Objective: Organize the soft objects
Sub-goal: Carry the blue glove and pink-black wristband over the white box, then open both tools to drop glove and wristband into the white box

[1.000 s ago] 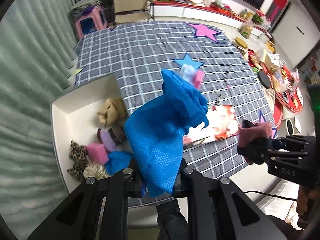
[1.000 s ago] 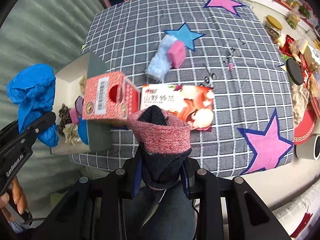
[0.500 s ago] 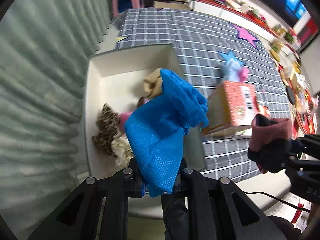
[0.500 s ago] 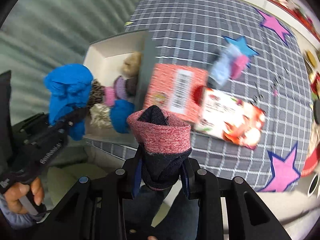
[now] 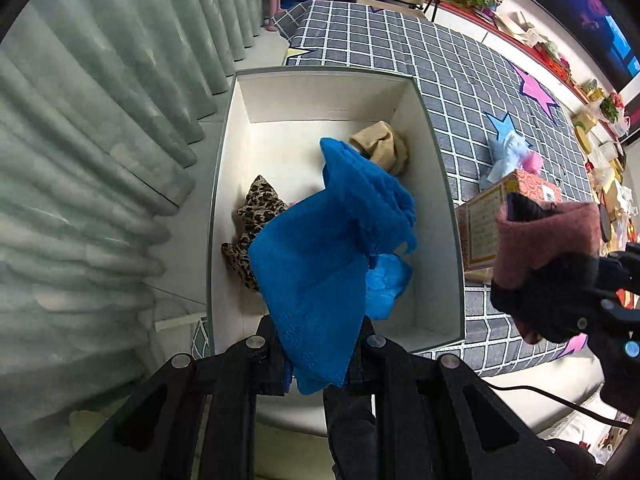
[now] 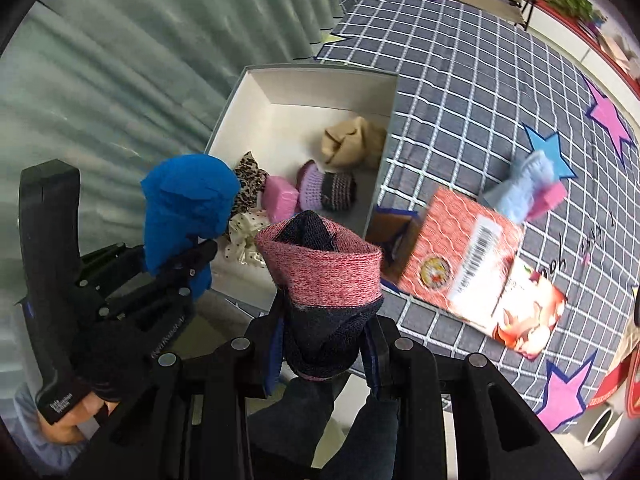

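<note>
Checked star cloth (image 5: 400, 60) | curtain (image 5: 100, 120) | L fingers (image 5: 320, 356) clamp blue cloth (image 5: 320, 264), R fingers (image 6: 324, 344) clamp sock (image 6: 320, 268)

Checked tablecloth (image 6: 460, 92) on table: white box (image 6: 304, 76), red carton (image 6: 460, 264), light-blue sock (image 6: 520, 192).

One white box (image 6: 256, 92) is seen, with six soft items counted inside it. Two grippers are seen, one soft item held in each. Two cartons and four stars are counted on the cloth.
</note>
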### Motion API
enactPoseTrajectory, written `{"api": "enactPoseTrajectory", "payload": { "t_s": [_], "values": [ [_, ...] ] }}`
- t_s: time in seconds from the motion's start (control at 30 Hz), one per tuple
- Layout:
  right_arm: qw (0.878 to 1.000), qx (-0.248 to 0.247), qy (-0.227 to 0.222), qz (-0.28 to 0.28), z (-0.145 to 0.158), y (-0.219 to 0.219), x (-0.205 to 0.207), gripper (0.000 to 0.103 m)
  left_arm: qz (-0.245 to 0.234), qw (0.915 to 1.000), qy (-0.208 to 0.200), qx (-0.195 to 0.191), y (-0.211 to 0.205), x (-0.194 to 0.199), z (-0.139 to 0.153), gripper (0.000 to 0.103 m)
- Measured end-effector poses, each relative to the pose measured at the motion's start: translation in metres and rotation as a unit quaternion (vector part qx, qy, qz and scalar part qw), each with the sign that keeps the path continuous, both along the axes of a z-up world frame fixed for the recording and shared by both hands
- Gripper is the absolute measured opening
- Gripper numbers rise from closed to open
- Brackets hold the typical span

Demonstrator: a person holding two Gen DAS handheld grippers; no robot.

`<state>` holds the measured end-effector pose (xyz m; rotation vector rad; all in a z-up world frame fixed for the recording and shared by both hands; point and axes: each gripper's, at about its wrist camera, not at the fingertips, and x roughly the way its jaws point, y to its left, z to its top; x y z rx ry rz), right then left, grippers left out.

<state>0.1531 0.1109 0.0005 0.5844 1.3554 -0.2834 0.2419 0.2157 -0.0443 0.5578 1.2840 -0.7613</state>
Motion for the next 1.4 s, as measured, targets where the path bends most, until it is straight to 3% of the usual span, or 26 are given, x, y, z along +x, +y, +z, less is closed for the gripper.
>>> {"api": "enactPoseTrajectory", "payload": {
  "t_s": [1.4],
  "values": [
    [0.999,0.003,0.004,0.042,-0.016,-0.006,0.055,0.034,0.014,0.9997,0.009,0.016,-0.010,0.013,-0.014,0.018]
  ]
}}
